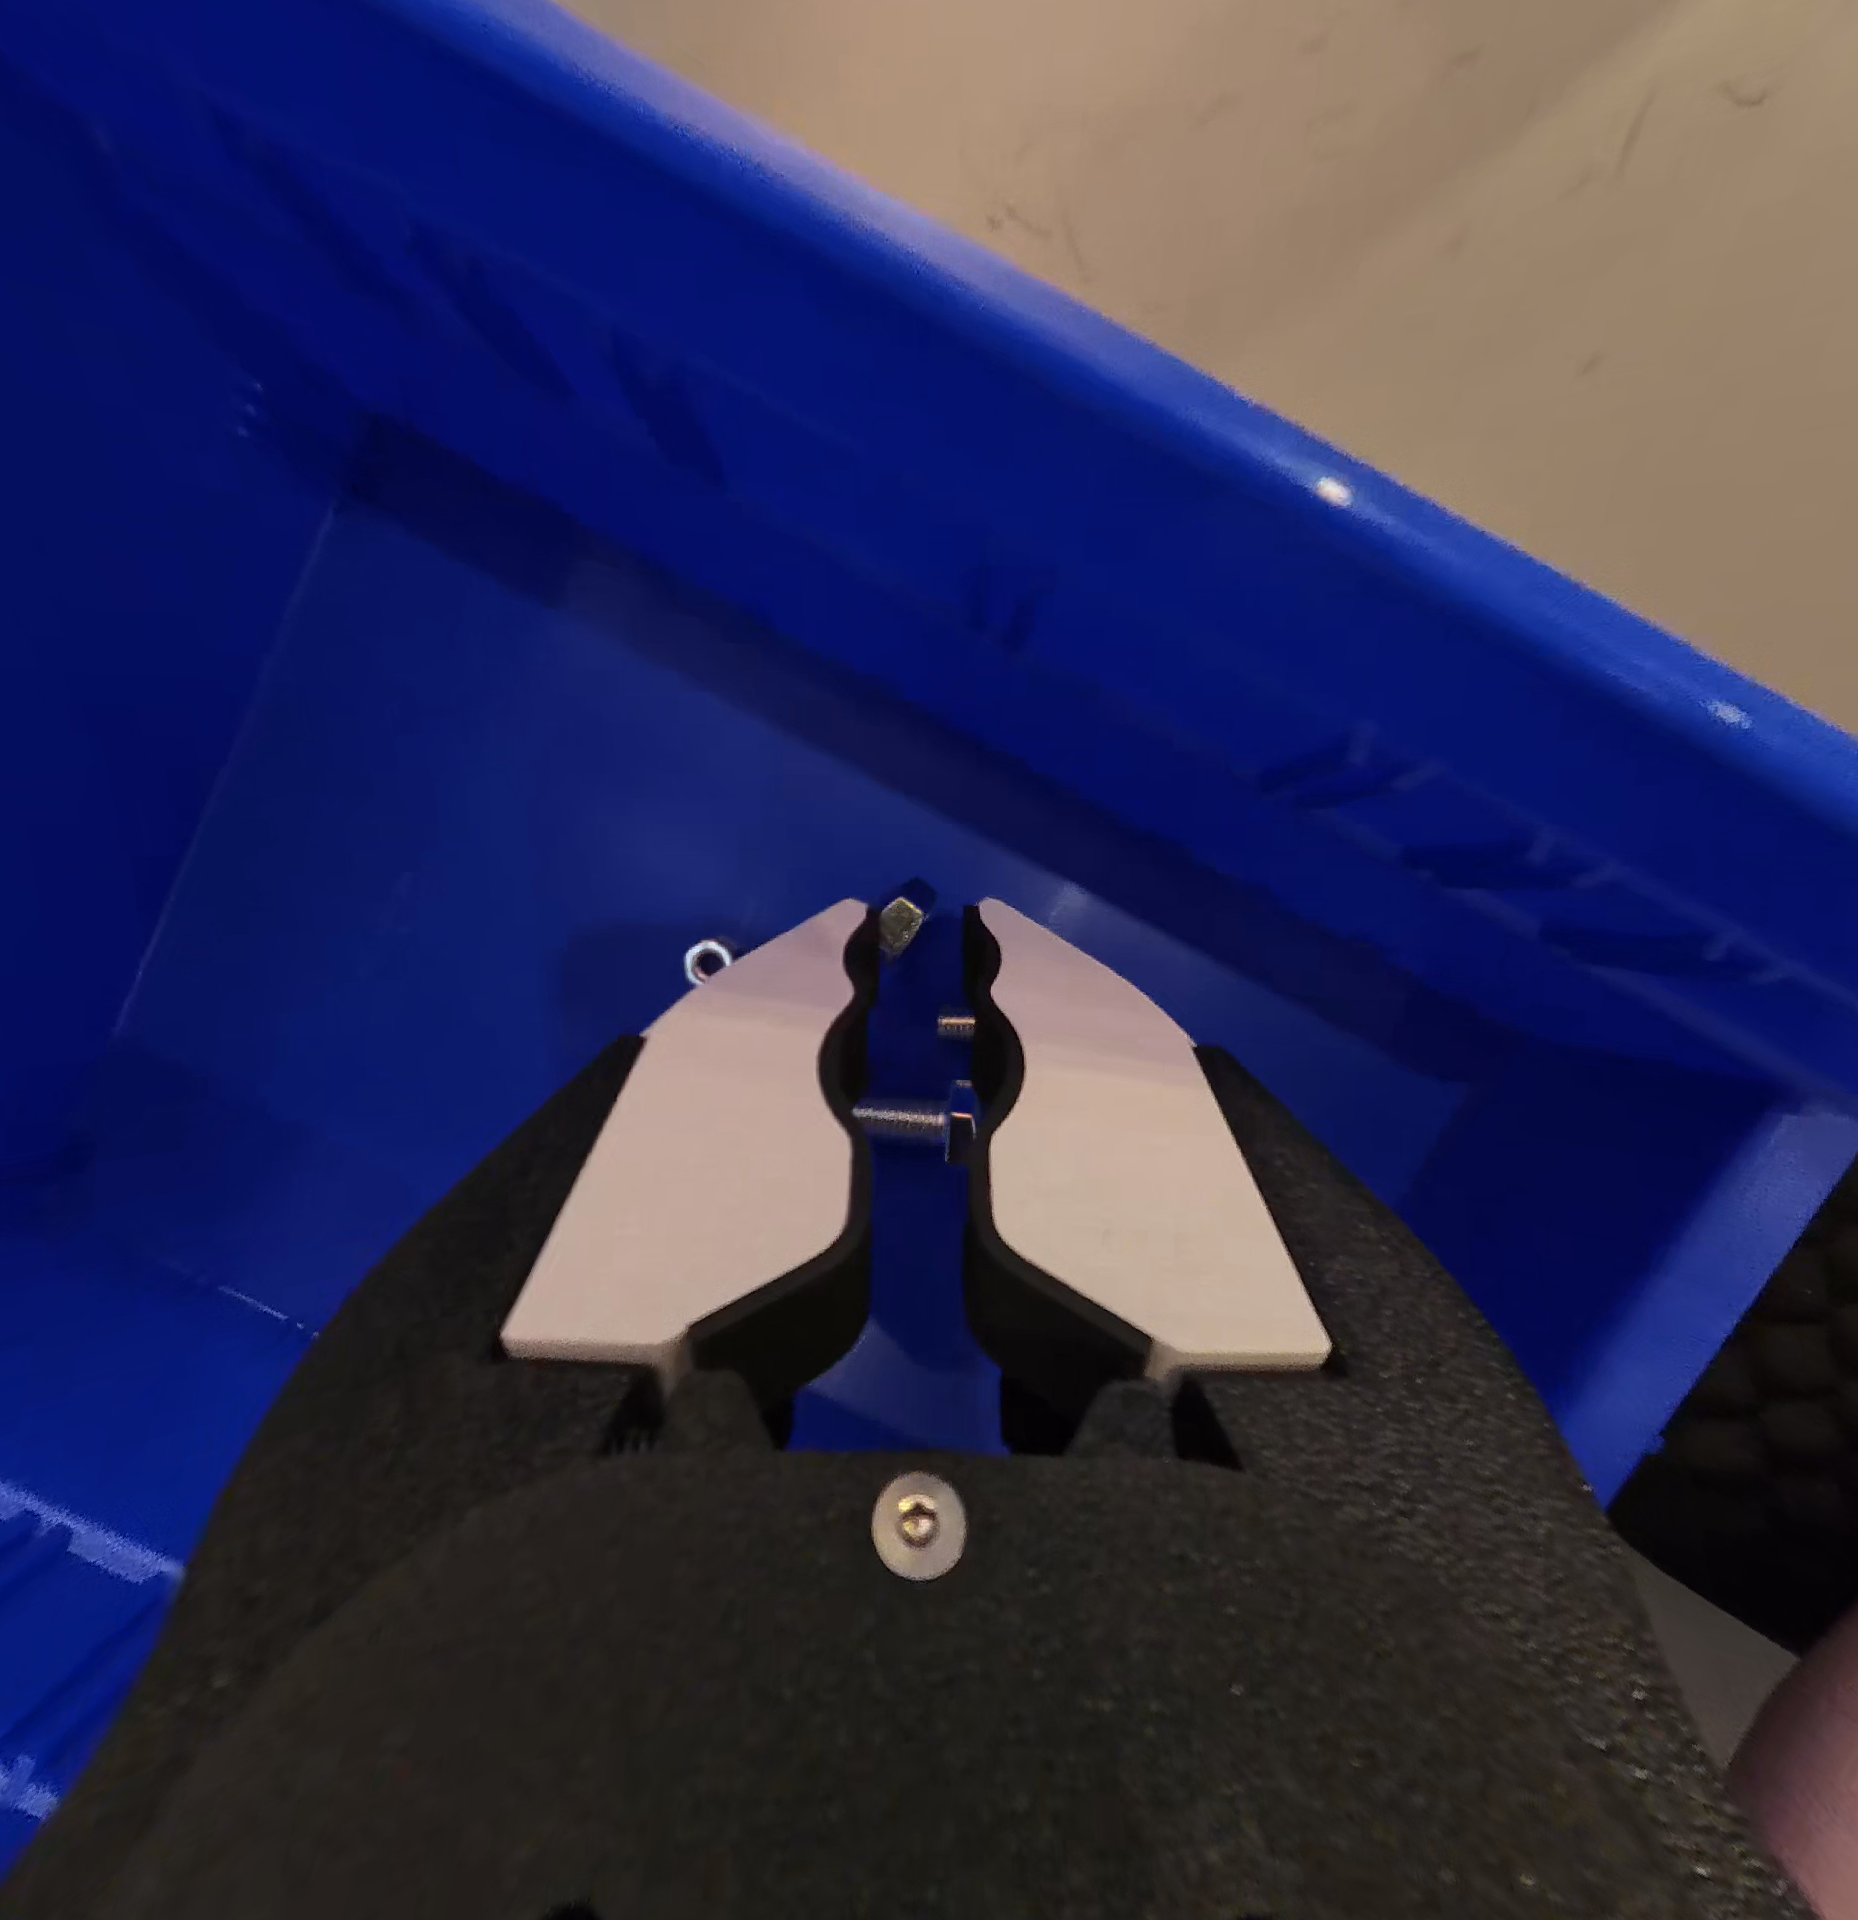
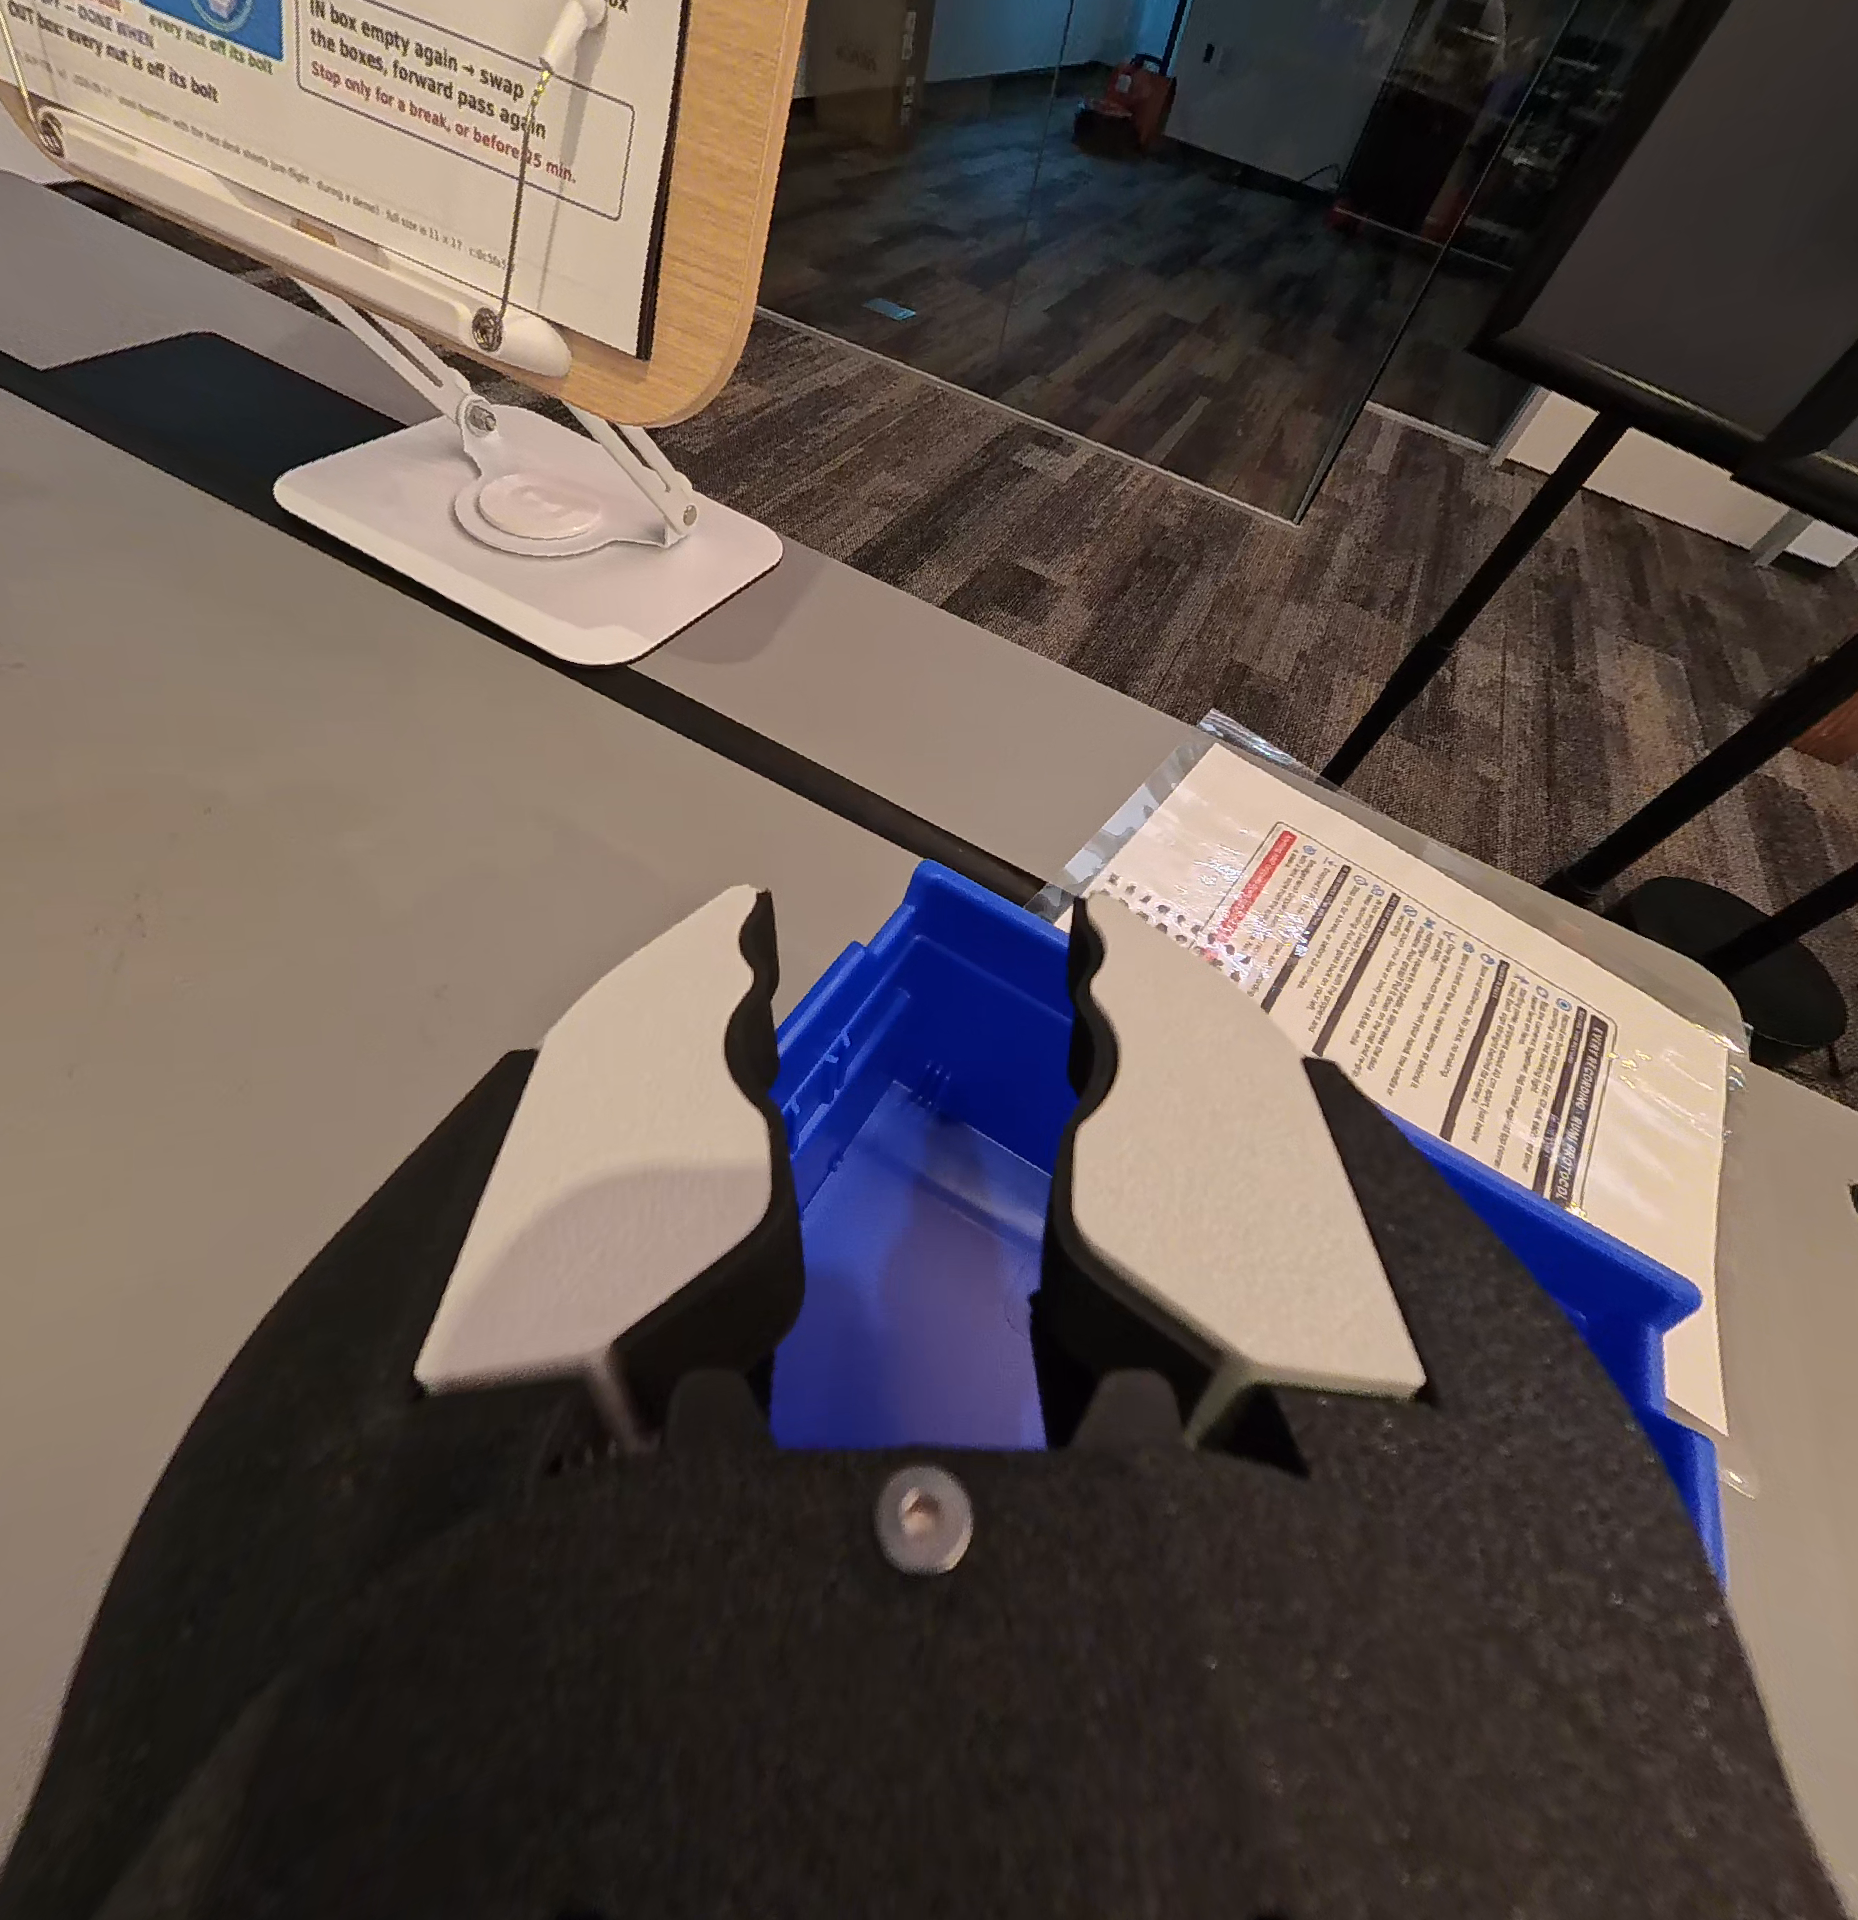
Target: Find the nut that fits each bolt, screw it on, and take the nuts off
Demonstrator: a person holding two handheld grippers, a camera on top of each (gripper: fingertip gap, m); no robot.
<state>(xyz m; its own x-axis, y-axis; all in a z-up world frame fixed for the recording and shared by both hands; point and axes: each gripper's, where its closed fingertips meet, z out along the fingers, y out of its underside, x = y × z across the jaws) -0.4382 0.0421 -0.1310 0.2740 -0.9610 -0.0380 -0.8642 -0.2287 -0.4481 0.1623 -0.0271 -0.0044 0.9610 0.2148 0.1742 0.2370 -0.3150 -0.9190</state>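
Left gripper (image 1: 920,920) nearest lens, lowered into blue bin (image 1: 1112,436), fingers slightly apart, gripping nothing; loose nut (image 1: 705,959) just left of tips, brass-coloured nut (image 1: 901,925) at tips, bare bolt (image 1: 909,1120) and second short bolt (image 1: 954,1027) on floor between fingers. Right gripper (image 2: 920,935) over other blue bin (image 2: 904,1226), fingers wide apart, empty. Judgement: no nut visibly threaded, matching barely begun
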